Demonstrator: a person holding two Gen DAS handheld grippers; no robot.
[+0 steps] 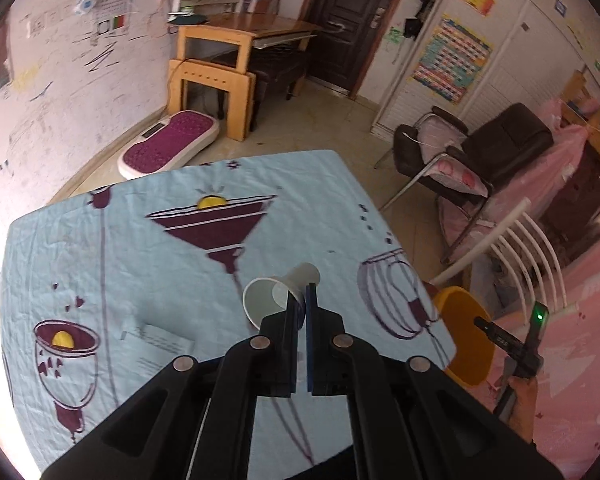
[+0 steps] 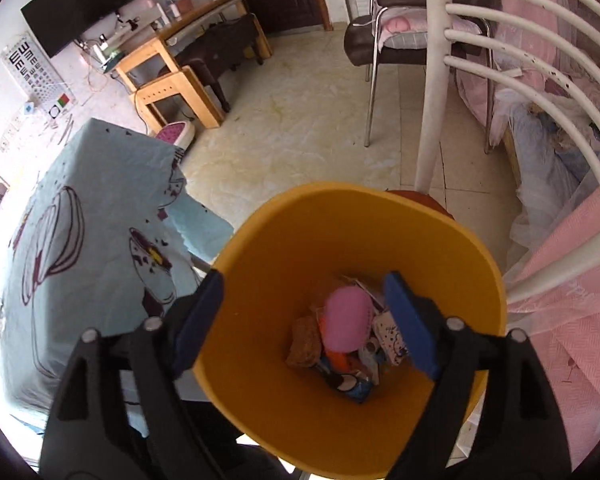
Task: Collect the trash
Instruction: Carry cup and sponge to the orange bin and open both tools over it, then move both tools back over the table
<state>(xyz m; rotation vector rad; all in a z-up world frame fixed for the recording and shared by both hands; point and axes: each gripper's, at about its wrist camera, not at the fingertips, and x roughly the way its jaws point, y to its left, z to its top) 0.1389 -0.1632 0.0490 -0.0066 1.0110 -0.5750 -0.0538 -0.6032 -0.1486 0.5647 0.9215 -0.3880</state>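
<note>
Paper cup (image 1: 280, 296) pinched by its rim in the left gripper (image 1: 302, 300), jaws clamped on the cup wall, mouth turned toward the camera, held above the blue cloth (image 1: 172, 264) of the table. Looks lifted clear of the cloth, though contact cannot be ruled out from this angle. A folded paper (image 1: 160, 340) lying flat on the cloth nearby, not yet picked up.

Right gripper (image 2: 304, 320) poised over the yellow bin (image 2: 260, 264), jaws spread wide with nothing between them. Below, at the bin's bottom: a pink item (image 2: 346, 316), a brown scrap (image 2: 306, 340) and mixed wrappers. Bin standing just beside the table's corner, with a white chair (image 2: 432, 112) close behind it. From the left wrist view, the bin (image 1: 466, 332) showing to the right, past the table edge.

Risks from here, as judged:
- Thin grip on a soft rim; could buckle or slip free on a quick swing toward the bin.
- Release too early or off-centre; cup likely to strike the rim and bounce to the floor.
- Right gripper hanging over the bin mouth; collision probable if not cleared before the left one comes across.
- Flat paper hard to pinch; cloth may bunch up with it.
</note>
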